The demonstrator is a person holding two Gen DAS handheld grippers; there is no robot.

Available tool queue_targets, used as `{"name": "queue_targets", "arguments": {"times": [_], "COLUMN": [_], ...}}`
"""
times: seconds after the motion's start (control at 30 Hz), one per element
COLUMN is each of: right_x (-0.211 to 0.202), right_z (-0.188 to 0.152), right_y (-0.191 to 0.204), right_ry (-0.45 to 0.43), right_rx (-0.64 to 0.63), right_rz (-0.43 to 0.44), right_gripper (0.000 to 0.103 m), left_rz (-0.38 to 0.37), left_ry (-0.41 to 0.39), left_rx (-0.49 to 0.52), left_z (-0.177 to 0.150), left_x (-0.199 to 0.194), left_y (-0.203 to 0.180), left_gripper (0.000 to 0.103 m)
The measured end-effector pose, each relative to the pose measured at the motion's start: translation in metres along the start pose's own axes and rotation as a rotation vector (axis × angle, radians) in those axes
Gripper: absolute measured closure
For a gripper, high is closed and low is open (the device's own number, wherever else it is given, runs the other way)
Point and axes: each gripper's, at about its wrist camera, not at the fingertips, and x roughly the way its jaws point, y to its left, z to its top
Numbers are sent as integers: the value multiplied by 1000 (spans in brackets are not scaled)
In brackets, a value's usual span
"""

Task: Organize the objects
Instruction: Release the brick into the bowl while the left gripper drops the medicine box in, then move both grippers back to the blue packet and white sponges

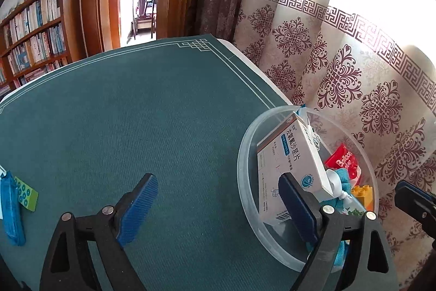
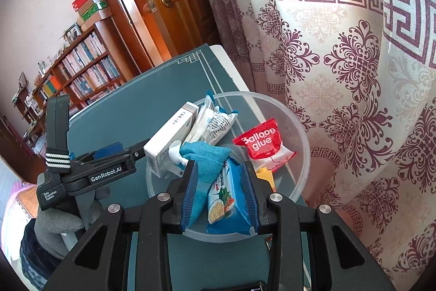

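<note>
Left gripper [image 1: 218, 209] stands with its blue pads spread wide and nothing between them, one finger over the green table mat [image 1: 136, 113] and the other over the near rim of the clear plastic bowl [image 1: 242, 154] that sits at the mat's right edge by the curtain. Inside the bowl, from this left wrist view, a white medicine box [image 1: 288, 154] leans upright, with a red sachet [image 1: 342, 158] and a yellow toy brick [image 1: 363, 194] behind it. Far to the left on the mat lie a green domino-like block [image 1: 26, 194] and a blue wrapped packet [image 1: 11, 212], touching each other and well apart from the bowl; they look like what is left to gather. From the right wrist view, the right gripper [image 2: 220, 195] is clamped on a blue snack packet [image 2: 226, 198], held over the near part of the bowl with its lower end close to the bowl floor, just beside a blue cloth pouch [image 2: 207, 152]; whether the packet already rests on the bottom I cannot tell. So the step in hand seems to be dropping this packet in with the rest. Next the fingers need to part and lift straight back without dragging the pouch or nudging the light bowl toward the table edge, and the free left gripper could turn to the two items on the left
</note>
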Motion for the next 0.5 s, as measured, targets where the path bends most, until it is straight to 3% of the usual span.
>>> {"name": "queue_targets", "arguments": {"times": [0.23,0.5], "right_x": [-5,-3], "right_z": [1,-6], "right_y": [38,102], "right_ry": [-12,5], "right_rx": [-57,-154], "right_rz": [31,99], "right_gripper": [62,59], "left_rz": [52,167], "left_ry": [-63,-105], "left_rx": [-3,-90], "left_z": [-7,-22], "left_x": [-33,-65], "left_y": [24,87], "left_gripper": [8,8]}}
